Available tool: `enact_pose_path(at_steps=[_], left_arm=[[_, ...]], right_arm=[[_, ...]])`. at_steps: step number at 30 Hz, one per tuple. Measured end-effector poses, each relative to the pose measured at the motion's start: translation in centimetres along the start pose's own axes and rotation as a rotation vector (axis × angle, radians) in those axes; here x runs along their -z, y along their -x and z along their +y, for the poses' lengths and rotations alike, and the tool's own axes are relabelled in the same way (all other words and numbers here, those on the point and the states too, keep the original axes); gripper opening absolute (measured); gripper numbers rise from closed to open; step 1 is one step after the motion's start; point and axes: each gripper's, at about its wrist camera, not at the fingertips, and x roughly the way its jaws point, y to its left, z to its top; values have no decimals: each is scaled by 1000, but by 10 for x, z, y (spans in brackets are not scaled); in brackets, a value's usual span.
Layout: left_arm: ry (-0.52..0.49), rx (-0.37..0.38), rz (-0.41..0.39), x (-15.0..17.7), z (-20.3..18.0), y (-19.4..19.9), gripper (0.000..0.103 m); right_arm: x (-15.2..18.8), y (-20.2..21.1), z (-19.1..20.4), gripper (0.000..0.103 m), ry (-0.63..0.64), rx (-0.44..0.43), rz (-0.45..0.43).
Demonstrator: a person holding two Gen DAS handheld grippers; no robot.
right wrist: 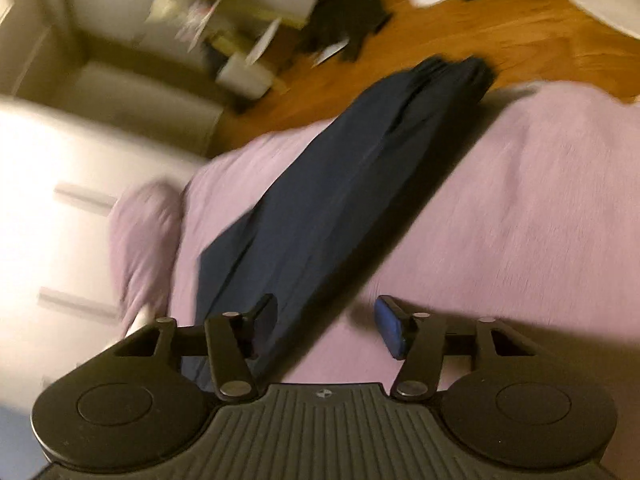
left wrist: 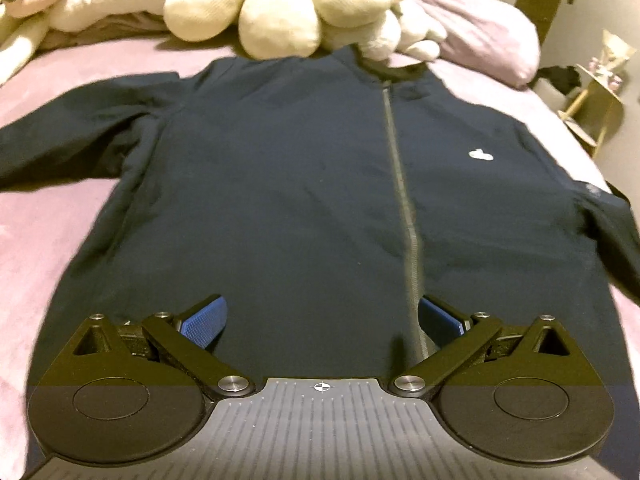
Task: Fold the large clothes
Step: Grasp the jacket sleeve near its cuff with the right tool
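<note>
The dark blue jacket [left wrist: 304, 184] lies flat on the pink bed [left wrist: 36, 232], right in front of the left tongs [left wrist: 322, 320], which are spread wide and hold nothing. The right tongs [right wrist: 326, 326] are spread wide too, and the jacket's sleeve [right wrist: 340, 184] runs away from their left finger [right wrist: 264, 316].

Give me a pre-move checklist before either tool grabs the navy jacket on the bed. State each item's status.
1. Jacket lies flat, front up, on the pink bedspread: ok.
2. Zipper closed along its length: ok.
3. Left tool open over the hem, nothing between its fingers: ok.
4. Right tool open above the sleeve: ok.
5. Sleeve fully on the bed: not ok, its cuff end reaches the bed edge.
6. Collar area free: not ok, the plush toy overlaps the collar.
</note>
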Motion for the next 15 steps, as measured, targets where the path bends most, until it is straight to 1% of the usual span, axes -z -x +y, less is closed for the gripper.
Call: enact_pose_path(at_steps=[1,2,3,5,6,7,9,11,12,13,15], left_arm=[[16,-7,14,0,2,-7,103],[29,-11,23,0,4,-13,103],[34,-13,15,1,6,-16,103],[5,-33,-29,6,5,-18,103],[-26,-36,-35,9,4,-20,103],[-61,-36,-40,13,2,-21,103],[-95,-31,-48,15,3,-21,103],[-87,-16,-35,13,6,-21,103],[-87,-8,-22,10,8,-21,103],[-92,-2,-11,9,8,-22,103],[-114,-1,12,5,9,-21,103]], right_arm=[[-4,-3,-5,39,-18,10,-35],[-3,-8,-10,39,-26,12,-61],[-4,-11,-15,39,-41,4,-87],[-9,-20,-26,36,-97,-12,-115],[-13,-24,-31,33,-134,-26,-116],[-14,-29,-39,25,-174,-45,-117],[-24,-32,-46,14,-192,-46,-107],[-31,-36,-41,12,-126,-22,-98],[-33,-34,-29,12,-73,7,-96],[-33,-32,-17,13,-2,51,-101],[-26,-22,22,12,179,156,-155]])
